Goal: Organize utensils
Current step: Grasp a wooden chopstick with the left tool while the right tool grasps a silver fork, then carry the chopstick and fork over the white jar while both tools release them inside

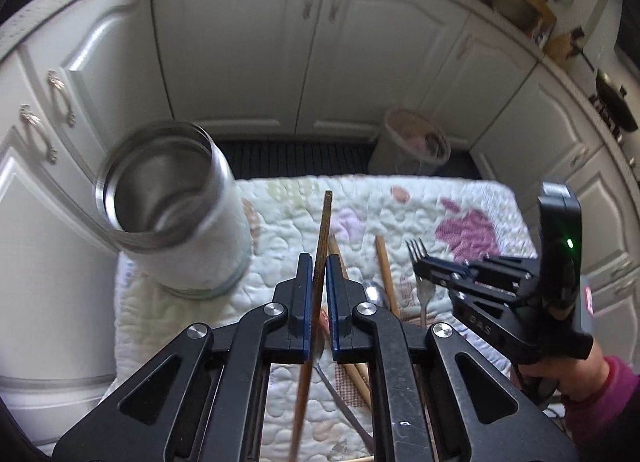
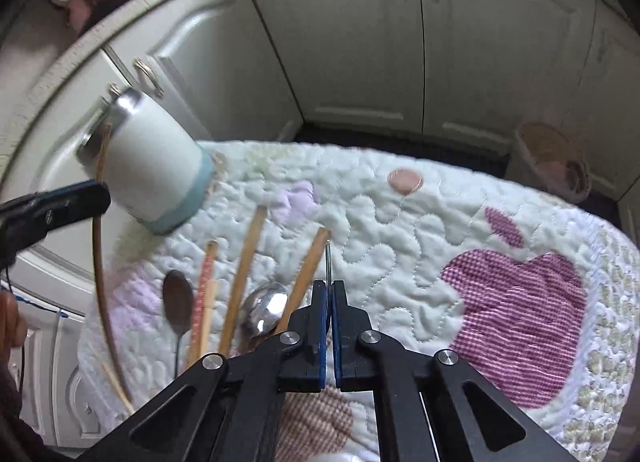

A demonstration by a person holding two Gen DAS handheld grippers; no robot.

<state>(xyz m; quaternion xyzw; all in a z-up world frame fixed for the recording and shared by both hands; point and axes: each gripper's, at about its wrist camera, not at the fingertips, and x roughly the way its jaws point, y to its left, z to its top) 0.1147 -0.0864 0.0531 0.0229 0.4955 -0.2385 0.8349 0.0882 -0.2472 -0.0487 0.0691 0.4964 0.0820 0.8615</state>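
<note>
A white steel-lined cup (image 1: pixel 176 205) stands on the quilted mat (image 1: pixel 400 205), left of centre; it also shows in the right wrist view (image 2: pixel 156 165). My left gripper (image 1: pixel 319 262) is shut on a dark wooden chopstick (image 1: pixel 325 229), held just right of the cup, its tip raised. In the right wrist view that chopstick (image 2: pixel 98 246) reaches up to the cup's rim. My right gripper (image 2: pixel 328 288) is shut on a fork, seen edge-on (image 2: pixel 327 262); its tines (image 1: pixel 416 250) show in the left wrist view. Chopsticks (image 2: pixel 244 274) and spoons (image 2: pixel 266 308) lie on the mat.
White kitchen cabinets (image 1: pixel 240 41) surround the mat. A slipper (image 1: pixel 416 141) lies on the dark floor beyond the mat's far edge. The worktop at the upper right holds pots and jars (image 1: pixel 516 5). The mat's right half (image 2: pixel 520 302) carries only its pink pattern.
</note>
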